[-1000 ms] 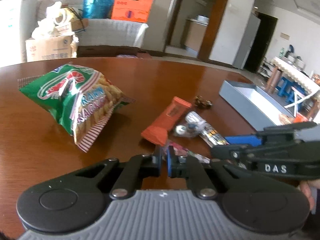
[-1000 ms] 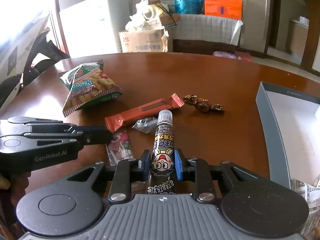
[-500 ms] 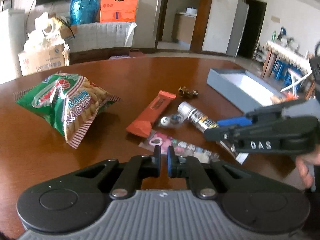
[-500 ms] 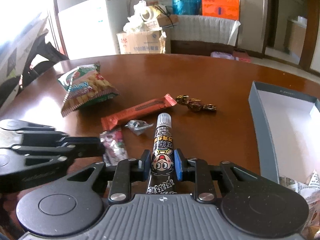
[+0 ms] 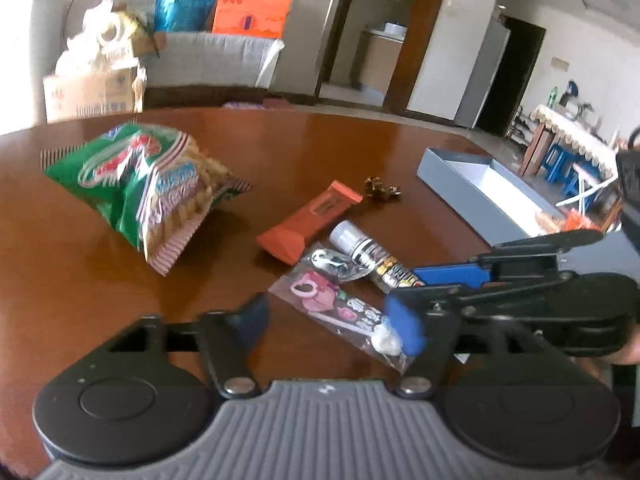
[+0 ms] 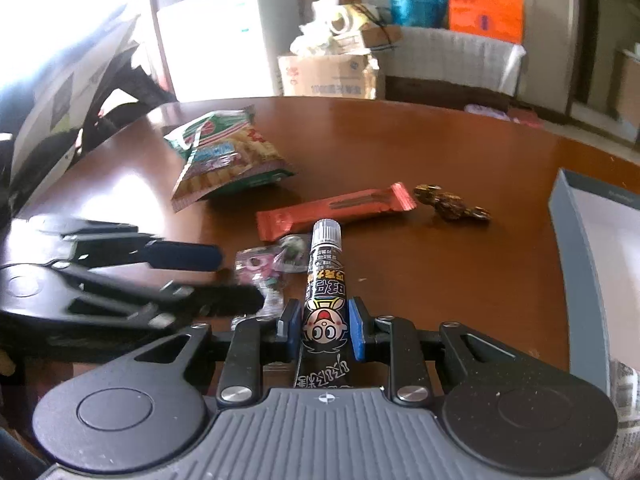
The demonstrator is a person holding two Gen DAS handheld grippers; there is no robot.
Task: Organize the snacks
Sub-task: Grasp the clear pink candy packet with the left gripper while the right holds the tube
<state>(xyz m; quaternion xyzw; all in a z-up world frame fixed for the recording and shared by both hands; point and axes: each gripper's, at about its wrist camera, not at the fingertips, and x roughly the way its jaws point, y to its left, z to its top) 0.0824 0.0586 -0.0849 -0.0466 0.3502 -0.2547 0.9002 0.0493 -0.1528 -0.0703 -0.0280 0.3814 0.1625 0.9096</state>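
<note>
- My left gripper (image 5: 328, 322): jaws opening, nothing pinched; the pink packet (image 5: 340, 308) lies on the table (image 5: 80, 280) beneath the gap.
- My right gripper (image 6: 323, 330): clamped on the tube (image 6: 324, 280) (cap pointing away from me).
- Chip bag (image 5: 148, 184): toward the table's left edge, well apart from the rest.
- Orange bar (image 5: 312, 220): mid-table, just beside the tube.
- Candies (image 6: 452, 204): beyond the bar's far end.
- Grey box (image 5: 480, 192): at the right edge, open.
</note>
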